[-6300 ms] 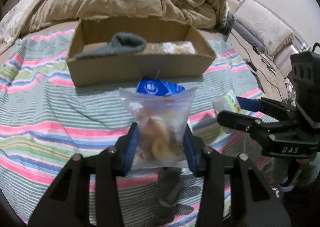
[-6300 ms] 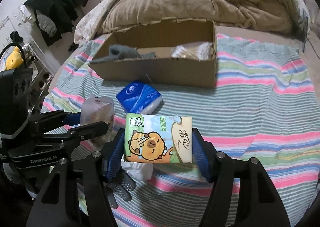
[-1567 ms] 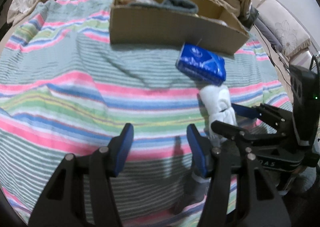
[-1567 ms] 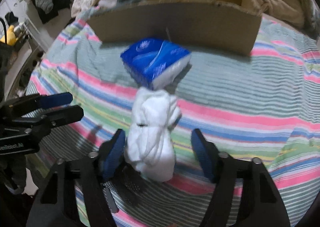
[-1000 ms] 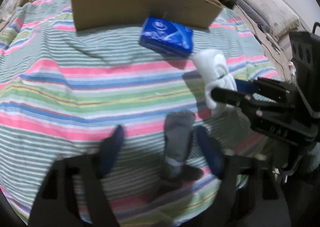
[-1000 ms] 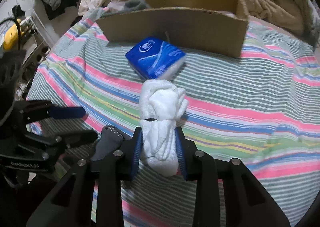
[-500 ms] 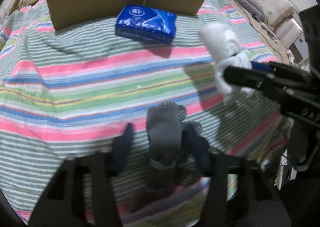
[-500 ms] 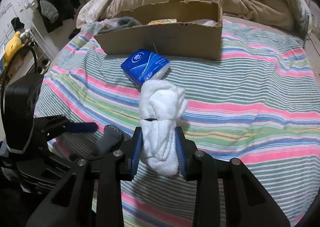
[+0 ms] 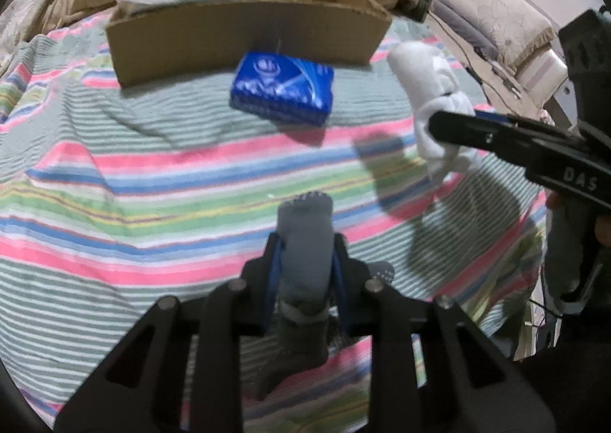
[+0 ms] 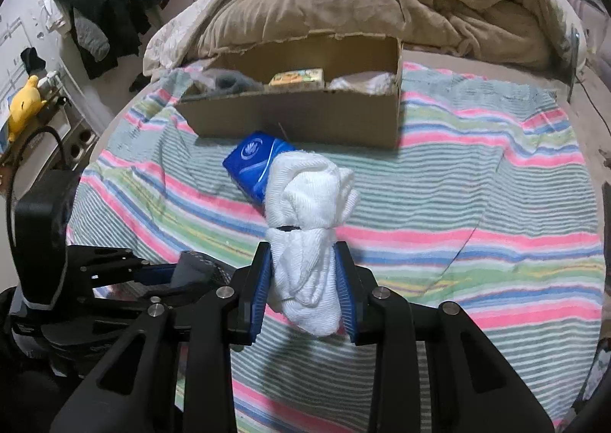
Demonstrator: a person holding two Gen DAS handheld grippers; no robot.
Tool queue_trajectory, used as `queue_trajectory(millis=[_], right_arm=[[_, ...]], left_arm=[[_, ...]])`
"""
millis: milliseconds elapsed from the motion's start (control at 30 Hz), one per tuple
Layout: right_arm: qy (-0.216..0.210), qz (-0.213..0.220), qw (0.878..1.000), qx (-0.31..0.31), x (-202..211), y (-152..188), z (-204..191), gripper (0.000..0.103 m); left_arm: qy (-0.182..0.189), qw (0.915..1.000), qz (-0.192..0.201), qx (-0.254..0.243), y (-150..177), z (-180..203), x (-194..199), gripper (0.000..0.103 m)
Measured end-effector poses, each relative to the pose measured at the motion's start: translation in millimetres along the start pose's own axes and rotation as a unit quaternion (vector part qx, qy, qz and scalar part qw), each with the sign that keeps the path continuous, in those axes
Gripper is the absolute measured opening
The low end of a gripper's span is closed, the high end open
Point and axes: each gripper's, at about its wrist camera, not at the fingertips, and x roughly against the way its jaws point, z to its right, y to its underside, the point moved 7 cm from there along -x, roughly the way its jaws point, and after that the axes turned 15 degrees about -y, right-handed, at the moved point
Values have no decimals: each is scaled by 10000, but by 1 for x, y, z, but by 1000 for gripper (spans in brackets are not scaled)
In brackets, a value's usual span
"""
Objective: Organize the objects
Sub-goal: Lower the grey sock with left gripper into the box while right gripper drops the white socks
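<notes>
The grey sock (image 9: pixel 304 242) is clamped between the narrow fingers of the left gripper (image 9: pixel 305 261), its tail drooping to the striped blanket (image 9: pixel 114 181). Past it a blue tissue pack (image 9: pixel 282 89) lies just in front of the cardboard box (image 9: pixel 244 36), which holds a grey sock, a printed pack and white cloth. To the right, the right gripper (image 10: pixel 305 280) is closed on the white sock bundle (image 10: pixel 305 211), held above the blanket
</notes>
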Motion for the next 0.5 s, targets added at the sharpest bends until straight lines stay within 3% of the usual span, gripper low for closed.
queue_trajectory(millis=[500], right_arm=[[116, 163, 9998, 95, 13, -34, 1, 34]], left_arm=[[192, 9973, 639, 303, -56, -19, 45, 26]])
